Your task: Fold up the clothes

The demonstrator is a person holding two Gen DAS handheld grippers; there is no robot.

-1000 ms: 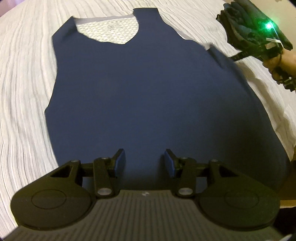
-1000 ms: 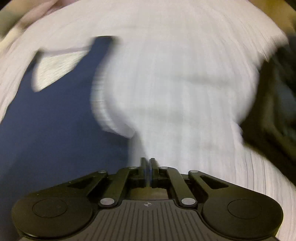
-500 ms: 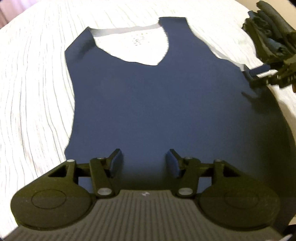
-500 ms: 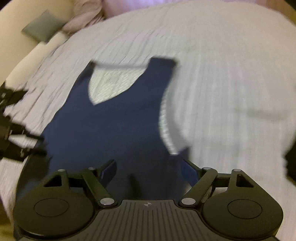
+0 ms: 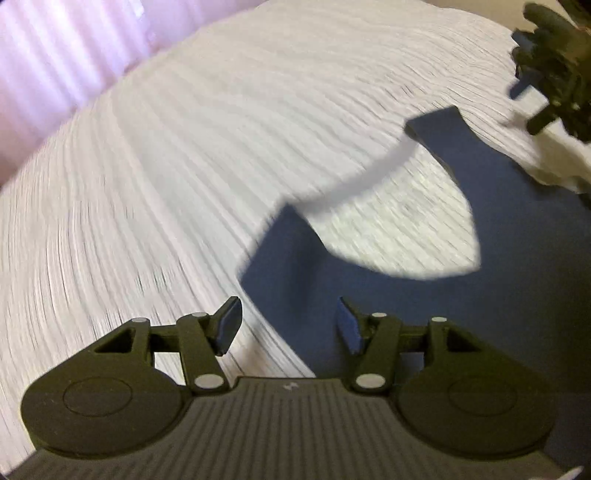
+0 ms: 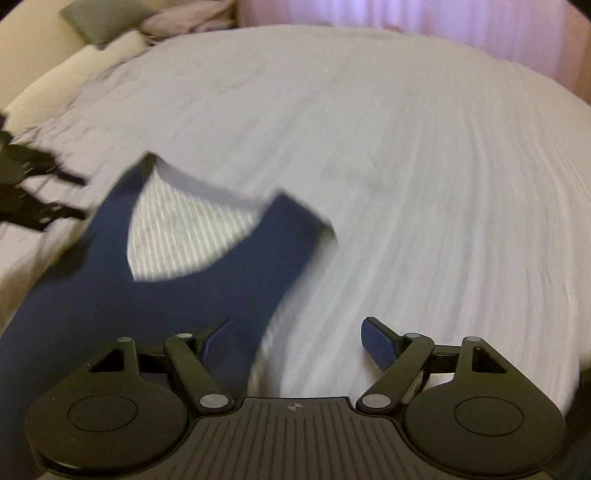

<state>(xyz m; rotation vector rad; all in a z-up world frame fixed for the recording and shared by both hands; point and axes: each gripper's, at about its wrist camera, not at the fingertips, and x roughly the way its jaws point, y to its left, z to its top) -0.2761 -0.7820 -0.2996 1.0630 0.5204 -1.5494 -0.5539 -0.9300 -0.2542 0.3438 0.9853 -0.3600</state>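
We are over a wide bed (image 6: pixel 424 166) covered in a pale ribbed spread, with a pink curtain (image 6: pixel 480 33) behind it and two pillows (image 6: pixel 99 22) heaped at one corner. On the spread lies one navy tank top (image 6: pixel 147 306), flat and face up, its two shoulder straps pointing away from us and the light lining showing through the scooped neck.

Our two grippers sit at opposite sides of it. The left gripper (image 5: pixel 288 326) hovers at the garment's left edge below the strap, its jaws part open after widening a little, with only the cloth's edge below them and nothing pinched. The right gripper (image 6: pixel 291 343) hangs over the right armhole with jaws spread wide, having just sprung apart; the pads touch no fabric.

Both views are smeared, which to us suggests fast travel, and there lies the main risk as we judge it: a claw closing too early could nip a single layer, or the bedspread together with the top. If the two sides are picked at uneven heights, the fold would likely come out skewed. The thin straps could flop or twist if lifted quickly. A ribbed cover might also ruck under dragging fingertips.
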